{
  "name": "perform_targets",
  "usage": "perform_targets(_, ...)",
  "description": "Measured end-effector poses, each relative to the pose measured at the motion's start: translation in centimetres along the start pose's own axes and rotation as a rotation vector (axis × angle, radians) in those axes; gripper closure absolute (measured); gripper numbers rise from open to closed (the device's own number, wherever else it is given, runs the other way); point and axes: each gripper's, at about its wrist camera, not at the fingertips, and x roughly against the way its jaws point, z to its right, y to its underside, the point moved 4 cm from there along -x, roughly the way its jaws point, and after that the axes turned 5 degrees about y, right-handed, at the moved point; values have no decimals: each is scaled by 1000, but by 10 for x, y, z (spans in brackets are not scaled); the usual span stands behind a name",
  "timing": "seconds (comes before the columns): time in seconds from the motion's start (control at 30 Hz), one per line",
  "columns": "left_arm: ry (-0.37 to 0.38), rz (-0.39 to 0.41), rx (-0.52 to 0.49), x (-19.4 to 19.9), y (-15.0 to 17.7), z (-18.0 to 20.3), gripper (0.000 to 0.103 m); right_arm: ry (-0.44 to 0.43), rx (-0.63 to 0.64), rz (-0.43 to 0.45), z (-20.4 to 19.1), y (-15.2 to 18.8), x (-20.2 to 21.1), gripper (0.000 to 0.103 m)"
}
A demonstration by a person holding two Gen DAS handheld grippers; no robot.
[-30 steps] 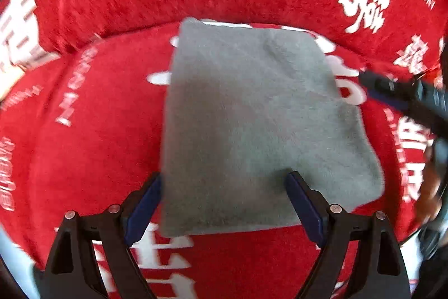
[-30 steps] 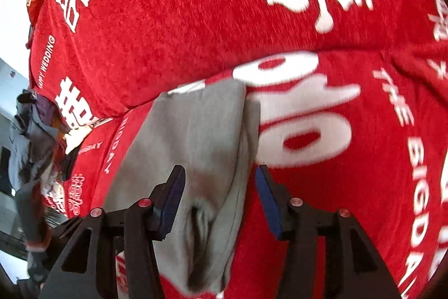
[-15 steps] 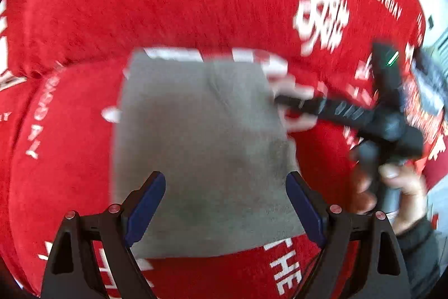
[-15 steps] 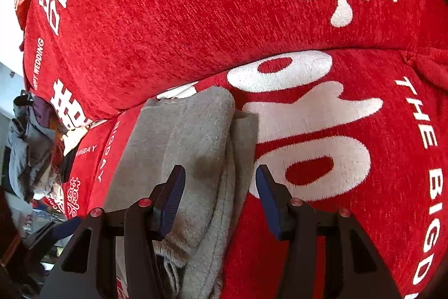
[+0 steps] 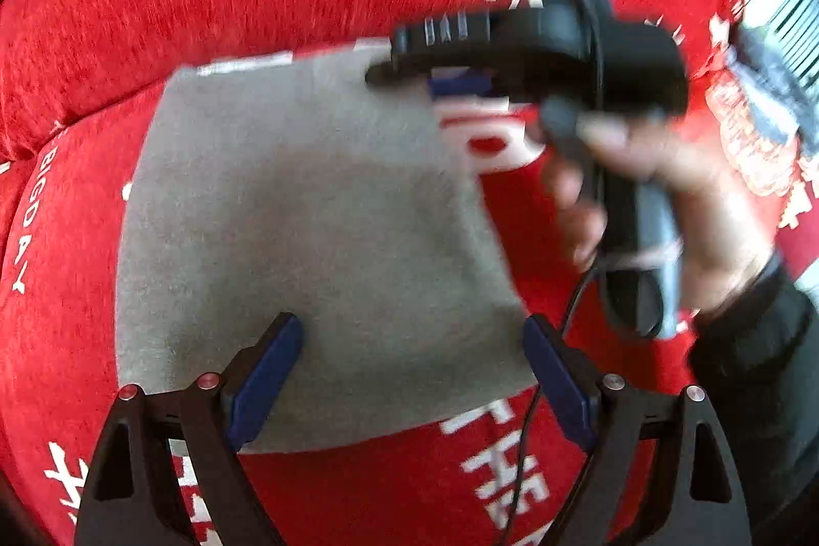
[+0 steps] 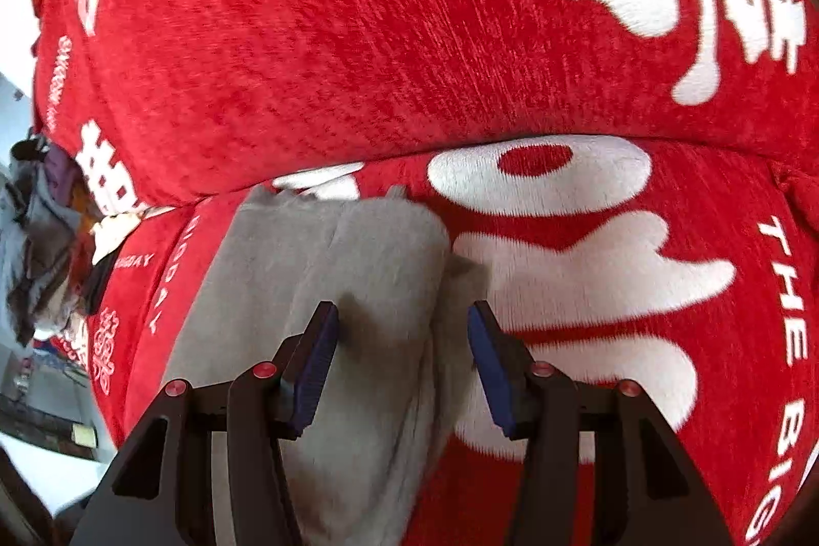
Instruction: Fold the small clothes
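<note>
A folded grey cloth (image 5: 307,228) lies flat on the red sofa seat (image 5: 77,249). My left gripper (image 5: 409,372) is open and hovers over the cloth's near edge, its blue pads apart on either side. The right gripper (image 5: 450,80), held in a hand, reaches over the cloth's far right corner in the left wrist view. In the right wrist view the right gripper (image 6: 404,362) is open, its jaws straddling the cloth's thick folded right edge (image 6: 389,249) without closing on it.
The red sofa back cushion (image 6: 409,34) with white lettering rises right behind the cloth. A pile of dark clothes (image 6: 36,239) lies off the sofa's left end. A cable (image 5: 532,433) hangs from the right gripper.
The right gripper has moved in along the cloth's right edge toward its far corner. The left view has shifted left and closer, so the cloth sits more centred. Both grippers stay open.
</note>
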Motion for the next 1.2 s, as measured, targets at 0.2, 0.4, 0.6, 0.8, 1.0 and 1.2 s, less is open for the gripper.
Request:
perform_targets(0.2, 10, 18, -49, -7, 5, 13, 15, -38, 134, 15, -27, -11, -4, 94)
perform_targets(0.4, 32, 18, -28, -8, 4, 13, 15, -23, 297, 55, -59, -33, 11, 95)
perform_targets(0.6, 8, 18, -79, -19, 6, 24, 9, 52, 227, -26, -28, -14, -27, 95)
perform_targets(0.8, 117, 66, 17, 23, -10, 7, 9, 25, 102, -19, -13, -13, 6, 78)
perform_targets(1.0, 13, 144, 182, 64, -2, -79, 9, -143, 109, 72, -29, 36, 77, 77)
perform_targets(1.2, 0, 101, 382, 39, 19, -134, 9, -299, 94, 7, -62, 86, 75, 73)
